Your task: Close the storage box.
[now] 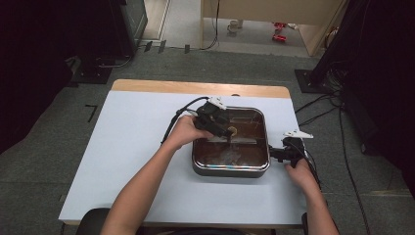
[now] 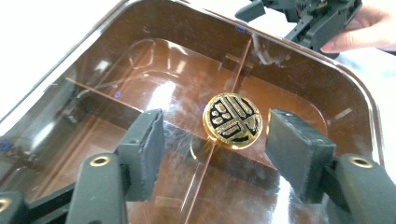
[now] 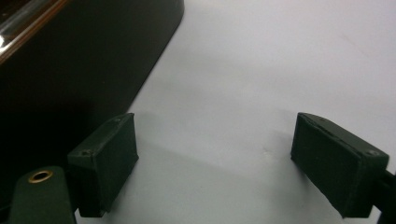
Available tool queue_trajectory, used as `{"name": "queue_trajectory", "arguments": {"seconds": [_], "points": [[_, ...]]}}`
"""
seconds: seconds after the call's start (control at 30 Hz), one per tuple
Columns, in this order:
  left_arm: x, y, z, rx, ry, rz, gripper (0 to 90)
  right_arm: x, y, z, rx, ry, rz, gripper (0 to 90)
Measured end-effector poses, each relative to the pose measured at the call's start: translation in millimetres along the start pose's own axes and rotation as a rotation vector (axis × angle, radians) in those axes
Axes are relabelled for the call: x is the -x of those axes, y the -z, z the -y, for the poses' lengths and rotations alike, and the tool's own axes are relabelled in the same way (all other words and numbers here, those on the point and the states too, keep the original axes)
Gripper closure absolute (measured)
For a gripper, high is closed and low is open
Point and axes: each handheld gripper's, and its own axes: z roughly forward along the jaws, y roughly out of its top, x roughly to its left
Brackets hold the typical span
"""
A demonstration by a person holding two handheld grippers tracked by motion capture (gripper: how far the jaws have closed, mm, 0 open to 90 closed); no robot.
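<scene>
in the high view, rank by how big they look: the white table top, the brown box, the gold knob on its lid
Largest to smallest:
1. white table top
2. brown box, covering a small part of the table
3. gold knob, a tiny spot at the lid's centre, beside the left gripper

No close calls here.

Glare is thrown off the brown lid point(image 2: 154, 88); the white table point(image 3: 261, 70) is softly shadowed; dark room edges are seen.

left gripper point(image 2: 215, 140): jaws stood wide either side of gold knob point(image 2: 231, 120) | right gripper point(image 3: 215, 158): bare tabletop point(image 3: 280, 70) between jaws, dark box wall point(image 3: 70, 70) blocked one side
</scene>
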Motion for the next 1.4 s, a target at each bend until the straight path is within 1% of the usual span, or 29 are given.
{"name": "queue_trajectory", "arguments": {"seconds": [0.03,0.07,0.1,0.17,0.23,0.27,0.3,0.33,0.37,0.43,0.5,0.57,0.6,0.63,0.67,0.7,0.8,0.87,0.93,1.0,1.07,1.17,1.27,1.3,1.33,1.4], "points": [[0.4,6.8,1.5,0.018,0.011,-0.017,35.6,-0.1,0.0,0.0,0.000,-0.001,0.000,14.2],[0.4,6.8,1.5,0.018,0.011,-0.017,35.6,-0.1,0.0,0.0,0.000,-0.001,0.000,14.2],[1.3,10.0,2.8,0.029,0.023,-0.028,35.6,-0.1,0.0,0.0,0.000,-0.001,0.000,14.2],[2.2,15.9,5.0,0.031,0.036,-0.045,35.1,-0.1,0.0,0.0,0.000,-0.001,0.000,14.1],[3.3,21.6,7.3,0.034,0.040,-0.057,34.3,0.0,0.0,0.0,0.000,0.000,0.000,14.2],[5.2,26.8,10.1,0.046,0.052,-0.075,33.7,-0.1,-0.1,0.0,0.001,-0.001,0.000,14.2],[6.0,29.1,11.6,0.045,0.061,-0.086,33.7,0.0,-0.1,0.0,0.001,-0.001,0.000,14.2],[6.0,29.1,11.6,0.045,0.061,-0.086,33.7,0.0,-0.1,0.0,0.001,-0.001,0.000,14.2],[7.0,31.8,13.4,0.041,0.074,-0.104,33.7,0.0,0.0,0.0,0.000,0.000,0.000,14.2],[8.7,35.5,16.9,0.040,0.084,-0.123,33.0,-0.1,-0.1,0.0,0.001,-0.001,0.000,14.2],[11.5,39.2,21.0,0.044,0.095,-0.155,32.9,0.0,-0.1,0.0,0.001,-0.001,0.000,14.2],[13.9,42.7,25.3,0.047,0.095,-0.173,31.0,0.1,-0.1,0.0,0.001,0.001,0.000,14.2],[14.9,44.4,27.3,0.048,0.102,-0.178,30.7,0.0,-0.1,0.0,0.001,0.000,0.000,14.2],[16.4,48.0,31.6,0.058,0.117,-0.182,28.1,0.2,-0.1,0.0,0.001,0.003,0.000,14.2],[16.4,48.0,31.6,0.058,0.117,-0.182,27.6,0.2,-0.1,0.0,0.001,0.003,0.000,14.2],[18.9,51.7,36.4,0.080,0.129,-0.199,27.6,0.0,-0.1,0.0,0.001,0.000,0.000,14.2],[24.6,56.9,42.3,0.107,0.114,-0.241,25.7,0.2,-0.2,0.0,0.002,0.002,0.000,14.1],[28.6,60.1,45.7,0.108,0.103,-0.264,25.2,0.1,-0.1,0.0,0.002,0.002,0.000,14.2],[32.2,64.3,50.6,0.127,0.101,-0.274,22.6,0.1,-0.1,0.0,0.002,0.001,0.000,14.2],[34.7,67.5,56.1,0.143,0.110,-0.278,22.0,0.1,-0.2,-0.1,0.002,0.000,0.000,14.2],[35.7,68.9,58.7,0.147,0.114,-0.278,21.7,0.0,-0.2,-0.1,0.002,0.000,0.000,14.2],[38.9,72.8,66.3,0.154,0.130,-0.290,21.2,0.0,-0.2,0.0,0.002,0.000,0.001,14.2],[42.7,76.2,74.4,0.153,0.135,-0.311,20.7,0.0,-0.2,-0.1,0.002,0.000,0.000,14.2],[45.0,77.7,80.5,0.159,0.139,-0.319,20.7,0.0,-0.2,-0.1,0.002,0.000,0.001,14.2],[45.0,77.7,80.5,0.159,0.139,-0.319,20.6,0.0,-0.2,-0.1,0.002,0.000,0.001,14.2],[46.8,79.8,87.2,0.159,0.152,-0.324,20.3,0.0,-0.2,0.0,0.002,0.000,0.000,14.2]]}}
